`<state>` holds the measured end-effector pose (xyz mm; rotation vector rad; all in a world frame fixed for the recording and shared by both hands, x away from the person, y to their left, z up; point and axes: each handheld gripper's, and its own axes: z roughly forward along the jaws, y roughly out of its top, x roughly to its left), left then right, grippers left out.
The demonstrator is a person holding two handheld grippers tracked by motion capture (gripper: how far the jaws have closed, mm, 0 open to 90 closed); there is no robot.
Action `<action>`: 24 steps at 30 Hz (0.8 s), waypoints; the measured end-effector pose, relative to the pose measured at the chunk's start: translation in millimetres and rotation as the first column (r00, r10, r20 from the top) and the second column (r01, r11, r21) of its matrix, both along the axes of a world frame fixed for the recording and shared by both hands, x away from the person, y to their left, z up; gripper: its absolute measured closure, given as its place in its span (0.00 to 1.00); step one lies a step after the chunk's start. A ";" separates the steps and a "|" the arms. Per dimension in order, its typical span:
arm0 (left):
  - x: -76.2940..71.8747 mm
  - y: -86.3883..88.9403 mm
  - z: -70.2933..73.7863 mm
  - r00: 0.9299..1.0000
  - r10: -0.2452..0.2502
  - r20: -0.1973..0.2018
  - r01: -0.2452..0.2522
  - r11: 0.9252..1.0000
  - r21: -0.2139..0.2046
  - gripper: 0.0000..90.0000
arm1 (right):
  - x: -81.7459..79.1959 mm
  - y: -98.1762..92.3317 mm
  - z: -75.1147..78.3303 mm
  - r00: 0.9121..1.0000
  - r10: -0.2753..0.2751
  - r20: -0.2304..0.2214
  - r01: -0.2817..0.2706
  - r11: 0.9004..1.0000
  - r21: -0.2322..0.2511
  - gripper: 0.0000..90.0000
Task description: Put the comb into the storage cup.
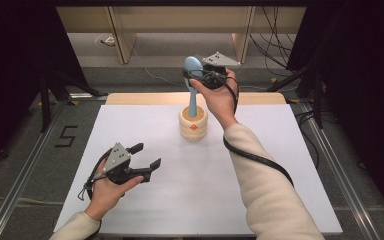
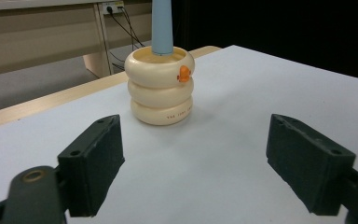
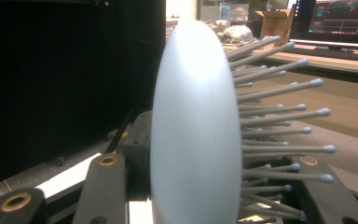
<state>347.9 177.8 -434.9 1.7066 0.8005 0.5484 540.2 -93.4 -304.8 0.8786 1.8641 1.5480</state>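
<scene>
While clamped in right hand-held gripper, hairbrush, handle in holder

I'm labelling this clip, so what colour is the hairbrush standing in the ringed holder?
Pale blue hairbrush, bristles included; the right gripper view shows it best.

The table has a white top with a strip of light wood showing along its far edge. Standing directly on it, near the far edge and about midway across, is a cream holder shaped like three stacked rings, with a small orange mark on its side. The holder stands upright.
</scene>
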 end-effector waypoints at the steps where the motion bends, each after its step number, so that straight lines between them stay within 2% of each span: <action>1: -0.8 0.2 -0.8 1.000 -0.002 -0.001 0.002 1.000 0.001 0.18 | 0.4 0.0 -0.8 1.000 -0.002 0.000 0.002 1.000 0.001 0.58; 11: -3.5 -0.7 -3.6 1.000 -0.015 0.002 0.015 1.000 0.014 0.12 | 1.4 2.0 -6.1 1.000 -0.008 -0.007 0.008 1.000 -0.009 0.58; 24: -2.2 1.5 -7.4 1.000 -0.003 -0.004 0.003 1.000 0.019 0.10 | 3.9 4.3 -14.4 1.000 -0.012 -0.012 0.011 1.000 -0.020 0.57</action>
